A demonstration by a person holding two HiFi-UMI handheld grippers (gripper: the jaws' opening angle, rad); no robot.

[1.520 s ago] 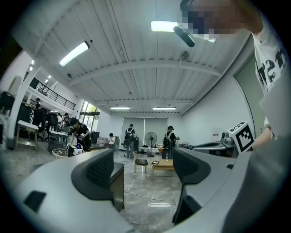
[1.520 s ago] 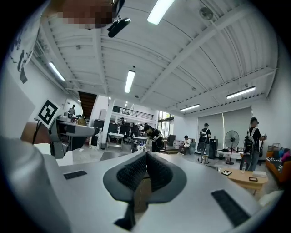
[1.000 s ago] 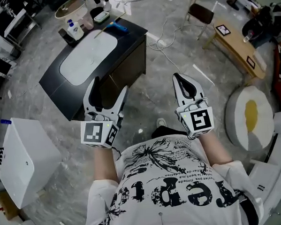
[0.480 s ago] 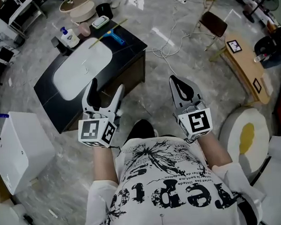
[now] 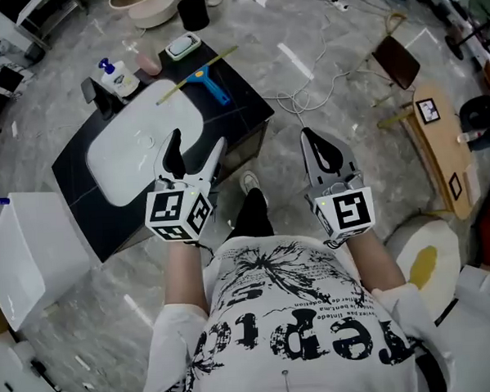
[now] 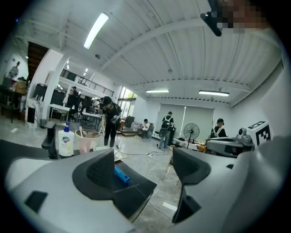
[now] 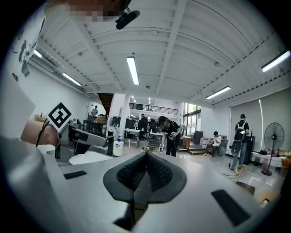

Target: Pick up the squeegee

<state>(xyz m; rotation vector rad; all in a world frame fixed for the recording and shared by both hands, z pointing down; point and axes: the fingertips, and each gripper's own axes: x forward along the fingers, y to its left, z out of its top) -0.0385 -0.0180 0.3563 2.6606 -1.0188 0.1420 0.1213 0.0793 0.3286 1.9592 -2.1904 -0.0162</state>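
The squeegee point(image 5: 210, 83) lies on the far right corner of the black counter point(image 5: 244, 109), its blue handle pointing toward me and a long pale blade across the top. In the left gripper view its blue handle point(image 6: 121, 174) shows between the jaws, well beyond them. My left gripper point(image 5: 197, 142) is open and empty, held over the counter's near edge beside the white sink basin point(image 5: 136, 148). My right gripper point(image 5: 309, 135) hangs over the floor right of the counter, jaws shut on nothing. The right gripper point(image 7: 145, 170) shows its pads pressed together.
A soap bottle point(image 5: 116, 75), a pink cup point(image 5: 148, 63) and a soap dish point(image 5: 181, 47) stand behind the basin. A white box point(image 5: 30, 243) sits left of the counter. Cables point(image 5: 305, 89), a chair point(image 5: 398, 60) and a wooden bench point(image 5: 439, 140) lie right. Several people stand far off.
The person has stepped closer to the counter, which now lies right under the left gripper. Both grippers keep their states: left open, right shut.
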